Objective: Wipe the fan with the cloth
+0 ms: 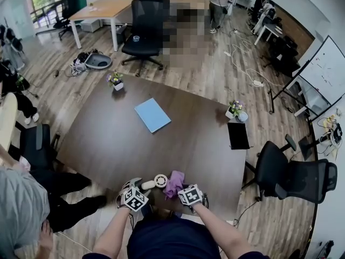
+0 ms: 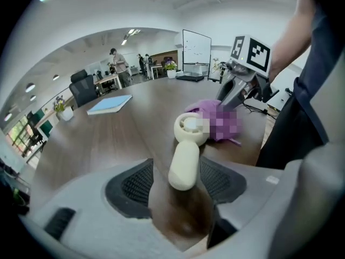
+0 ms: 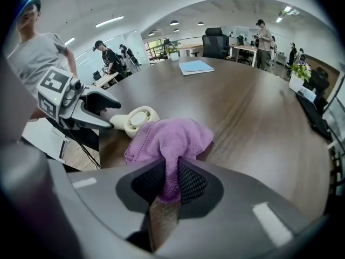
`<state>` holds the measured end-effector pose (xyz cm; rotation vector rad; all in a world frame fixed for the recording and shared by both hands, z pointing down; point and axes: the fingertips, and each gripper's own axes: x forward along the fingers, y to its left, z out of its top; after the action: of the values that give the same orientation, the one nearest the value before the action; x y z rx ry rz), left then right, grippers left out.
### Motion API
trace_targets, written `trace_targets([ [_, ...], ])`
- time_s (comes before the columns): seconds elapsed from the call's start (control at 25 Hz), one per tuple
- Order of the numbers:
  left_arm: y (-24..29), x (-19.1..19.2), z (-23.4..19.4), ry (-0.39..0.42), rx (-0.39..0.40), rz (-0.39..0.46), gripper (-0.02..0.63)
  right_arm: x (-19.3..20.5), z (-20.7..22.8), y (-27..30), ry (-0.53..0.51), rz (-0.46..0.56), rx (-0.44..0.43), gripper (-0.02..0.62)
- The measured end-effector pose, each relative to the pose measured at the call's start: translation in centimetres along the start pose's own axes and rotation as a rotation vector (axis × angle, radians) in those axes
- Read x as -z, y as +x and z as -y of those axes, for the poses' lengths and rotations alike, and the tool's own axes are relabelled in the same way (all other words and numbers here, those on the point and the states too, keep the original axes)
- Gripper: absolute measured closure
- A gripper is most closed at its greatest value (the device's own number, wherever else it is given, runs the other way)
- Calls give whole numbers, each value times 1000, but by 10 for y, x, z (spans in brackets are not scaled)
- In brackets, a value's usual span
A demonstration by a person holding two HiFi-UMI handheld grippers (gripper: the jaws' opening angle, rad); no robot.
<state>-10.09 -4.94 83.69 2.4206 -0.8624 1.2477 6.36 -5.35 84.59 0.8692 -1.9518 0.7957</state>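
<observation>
Fan [image 1: 156,182] lies at table's [image 1: 118,139] near edge, handle between left gripper's [image 2: 177,185] spread jaws; right gripper [image 3: 171,180] pinches cloth [image 3: 171,138] beside it.

The big brown desk [image 1: 97,144] is mostly bare, with lots of room to reach across. A blue book [image 1: 152,114] lies in the middle. A flower pot [image 1: 116,81] stands at the far corner. A second pot [image 1: 235,110] and a black slab [image 1: 238,135] sit by the right edge. At the near edge, the fan [image 1: 156,182] and cloth [image 1: 174,183] crowd between the left tool [image 1: 133,186] and right tool [image 1: 181,191].
</observation>
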Motion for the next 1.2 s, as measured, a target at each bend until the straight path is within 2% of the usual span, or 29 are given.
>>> trace_targets([
  [0.24, 16, -44, 8, 124, 61, -17, 288, 11, 0, -2, 10, -8, -2, 525],
  [0.36, 33, -51, 22, 162, 125, -66, 259, 18, 1, -6, 19, -7, -5, 525],
  [0.52, 51, -54, 34, 199, 173, -118, 247, 27, 0, -10, 24, -5, -8, 525],
  [0.84, 71, -58, 41, 202, 233, -184, 242, 40, 0, -14, 43, -1, -11, 525],
  [1.2, 83, -54, 39, 163, 250, -228, 229, 44, 0, -16, 47, 2, -19, 525],
])
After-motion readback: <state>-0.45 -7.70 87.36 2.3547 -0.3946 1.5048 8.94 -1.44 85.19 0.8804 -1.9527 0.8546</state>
